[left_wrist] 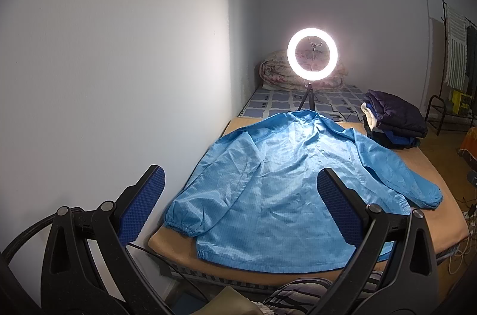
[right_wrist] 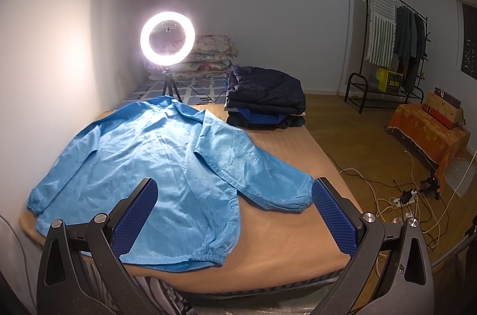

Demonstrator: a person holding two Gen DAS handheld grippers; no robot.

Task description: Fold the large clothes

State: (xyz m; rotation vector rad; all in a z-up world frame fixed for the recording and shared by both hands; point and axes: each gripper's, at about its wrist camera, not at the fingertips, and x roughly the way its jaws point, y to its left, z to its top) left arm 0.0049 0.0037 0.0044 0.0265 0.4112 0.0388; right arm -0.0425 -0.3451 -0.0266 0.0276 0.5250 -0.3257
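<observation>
A light blue jacket [left_wrist: 286,183] is seen spread flat, back up, on a bed covered by a tan blanket [right_wrist: 286,240], its collar toward the far end and its elastic hem along the near edge. Both sleeves are laid out to the sides, the left one beside the wall, the right one angled toward the bed's right edge, its cuff resting on the blanket.

The left gripper [left_wrist: 240,207] is held above the near end of the bed, jaws spread wide and empty, framing the jacket's lower half. The right gripper [right_wrist: 234,215] is likewise held clear of the cloth, jaws wide apart and gripping nothing, with the right cuff seen between its fingers.

A stack of folded dark clothes [right_wrist: 263,95] is set at the far right of the bed, apart from the jacket. Behind the collar a lit ring light [left_wrist: 312,54] stands on a small tripod, with folded floral quilts [right_wrist: 208,54] behind it against the wall. A clothes rack [right_wrist: 390,46] is seen by the far wall, and cables [right_wrist: 396,195] lie on the wooden floor.
</observation>
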